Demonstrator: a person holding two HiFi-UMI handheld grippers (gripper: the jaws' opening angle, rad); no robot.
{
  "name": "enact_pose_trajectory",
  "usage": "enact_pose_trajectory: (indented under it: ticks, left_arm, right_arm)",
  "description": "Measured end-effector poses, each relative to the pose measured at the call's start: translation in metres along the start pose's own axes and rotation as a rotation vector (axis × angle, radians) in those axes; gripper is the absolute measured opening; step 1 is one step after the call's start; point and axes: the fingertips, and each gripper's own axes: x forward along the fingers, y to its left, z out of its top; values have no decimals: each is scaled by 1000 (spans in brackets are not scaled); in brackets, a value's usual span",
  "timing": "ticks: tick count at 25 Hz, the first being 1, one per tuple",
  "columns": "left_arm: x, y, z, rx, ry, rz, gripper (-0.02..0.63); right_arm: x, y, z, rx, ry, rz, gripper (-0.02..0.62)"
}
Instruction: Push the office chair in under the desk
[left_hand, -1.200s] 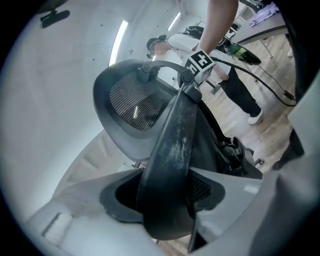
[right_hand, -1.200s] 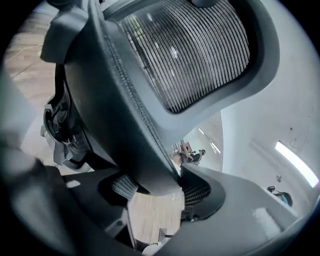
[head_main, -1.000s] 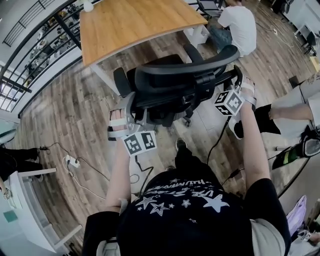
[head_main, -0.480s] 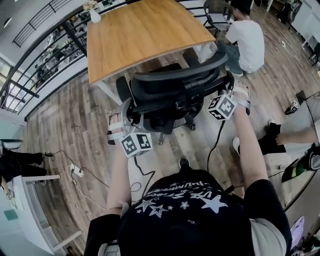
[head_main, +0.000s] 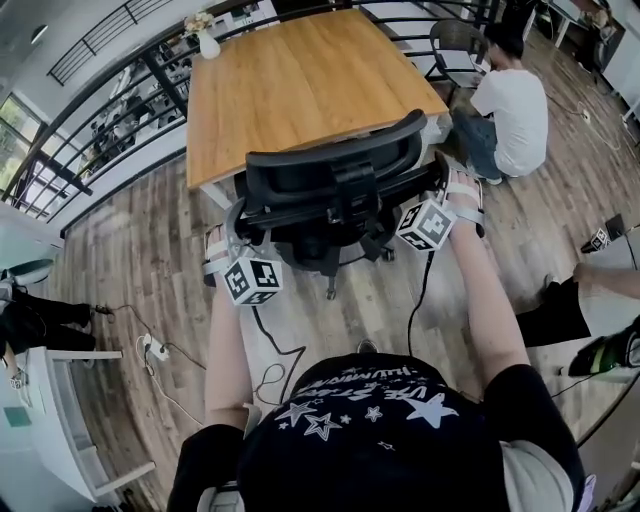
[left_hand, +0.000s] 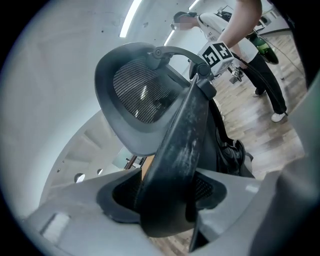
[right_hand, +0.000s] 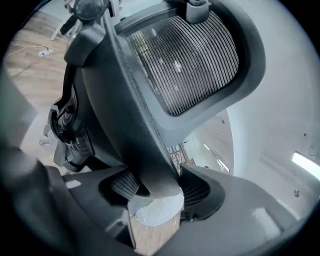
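A black office chair (head_main: 335, 175) with a mesh back stands at the near edge of the wooden desk (head_main: 300, 80), its seat under the top. My left gripper (head_main: 232, 235) grips the backrest's left edge and my right gripper (head_main: 441, 182) its right edge. In the left gripper view the dark backrest frame (left_hand: 182, 145) fills the gap of the left gripper (left_hand: 165, 192); its jaws have just been opening a little, with the pads still on the frame. In the right gripper view the frame (right_hand: 125, 115) sits between the pads of the right gripper (right_hand: 157, 187).
A person in a white shirt (head_main: 515, 110) sits at the desk's right end. A white vase (head_main: 208, 42) stands on the far left corner. A black railing (head_main: 120, 110) runs behind. Cables (head_main: 270, 350) and a power strip (head_main: 152, 350) lie on the floor. Another person's legs (head_main: 580, 310) are at right.
The chair has rolled away from me toward the desk, both grippers going with it on the backrest. Its seat has slid from in front of the desk to beneath the top.
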Motion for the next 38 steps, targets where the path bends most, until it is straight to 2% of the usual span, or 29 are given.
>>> enact_pose_trajectory:
  ticks: [4, 10, 15, 29, 33, 38]
  left_arm:
    - [31, 35, -17, -19, 21, -6, 265]
    - [59, 26, -27, -20, 38, -12, 267]
    - [89, 50, -41, -13, 27, -3, 270]
    - [112, 47, -48, 32, -19, 34, 276]
    - [133, 59, -59, 28, -11, 26, 276]
    - [173, 96, -68, 5, 9, 11, 276]
  right_arm:
    - [32, -12, 39, -28, -37, 11, 239]
    - [64, 6, 37, -35, -62, 10, 232]
    - [92, 1, 65, -25, -72, -1, 232]
    - [112, 15, 65, 14, -82, -49, 233]
    - [133, 16, 80, 9, -82, -41, 233]
    - [178, -1, 115, -2, -63, -22, 233]
